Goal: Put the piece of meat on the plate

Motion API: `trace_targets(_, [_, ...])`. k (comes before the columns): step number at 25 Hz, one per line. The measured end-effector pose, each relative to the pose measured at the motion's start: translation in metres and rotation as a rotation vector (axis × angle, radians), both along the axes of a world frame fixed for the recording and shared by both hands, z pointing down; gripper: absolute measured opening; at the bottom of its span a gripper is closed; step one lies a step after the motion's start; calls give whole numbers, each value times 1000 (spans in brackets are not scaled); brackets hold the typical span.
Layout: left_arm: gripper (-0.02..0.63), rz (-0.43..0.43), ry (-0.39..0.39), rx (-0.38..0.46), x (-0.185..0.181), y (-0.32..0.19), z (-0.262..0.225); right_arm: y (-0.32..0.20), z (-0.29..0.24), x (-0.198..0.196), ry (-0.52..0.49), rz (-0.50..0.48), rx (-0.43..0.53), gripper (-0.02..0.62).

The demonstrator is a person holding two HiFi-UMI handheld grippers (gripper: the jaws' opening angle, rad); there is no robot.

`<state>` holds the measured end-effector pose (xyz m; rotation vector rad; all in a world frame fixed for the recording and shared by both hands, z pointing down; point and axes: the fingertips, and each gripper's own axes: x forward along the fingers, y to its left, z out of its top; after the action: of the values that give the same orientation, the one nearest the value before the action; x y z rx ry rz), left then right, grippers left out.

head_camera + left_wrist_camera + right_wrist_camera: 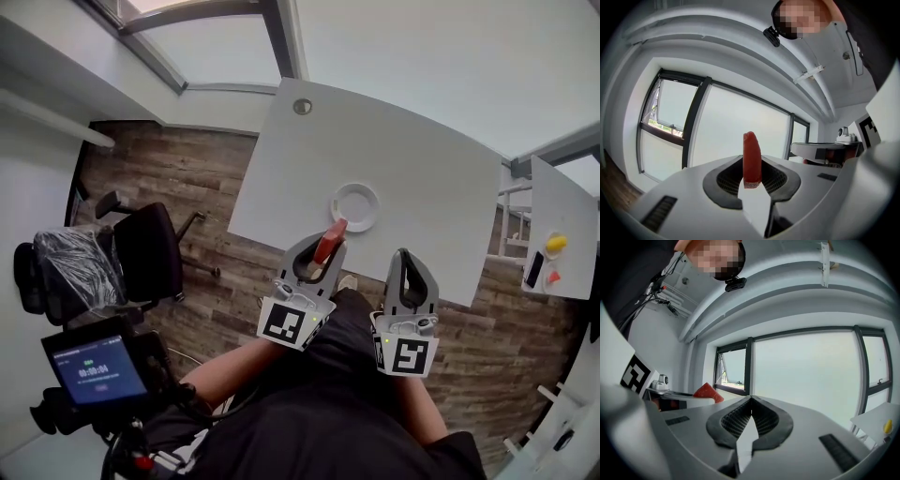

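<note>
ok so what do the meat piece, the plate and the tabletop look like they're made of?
The piece of meat: red, matte, clean-cut edges, stands stiff and upright; likely a plastic or rubber prop, not certain. The plate: white, smooth, raised rim; ceramic or plastic, can't tell. The tabletop: flat matte white, probably laminate.
</note>
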<state>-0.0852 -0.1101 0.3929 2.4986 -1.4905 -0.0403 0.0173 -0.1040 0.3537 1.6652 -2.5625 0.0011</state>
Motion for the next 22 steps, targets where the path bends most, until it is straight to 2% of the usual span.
trace_targets(2, [95, -3, 7, -23, 3, -6, 10, -6, -1, 1, -1, -20, 2, 5])
trace_targets(6, [95, 53, 37, -104, 15, -15, 47, -13, -13, 12, -1, -39, 28, 5])
trace_targets(9, [95, 54, 2, -162, 19, -23, 72, -19, -19, 23, -37, -32, 30, 5])
trace_targets(11, [95, 54, -20, -181, 19, -25, 83, -19, -21, 21, -33, -39, 40, 5])
trace_targets(15, [95, 56, -69, -216, 43, -41, 112, -34, -18, 45, -34, -34, 46, 5])
trace_targets(19, [95, 53, -136, -247, 46, -61, 143, -51, -11, 55, -24, -6, 40, 5])
trace_targets(22, [95, 73, -128, -307, 52, -76, 172, -63, -2, 61, -21, 8, 21, 5])
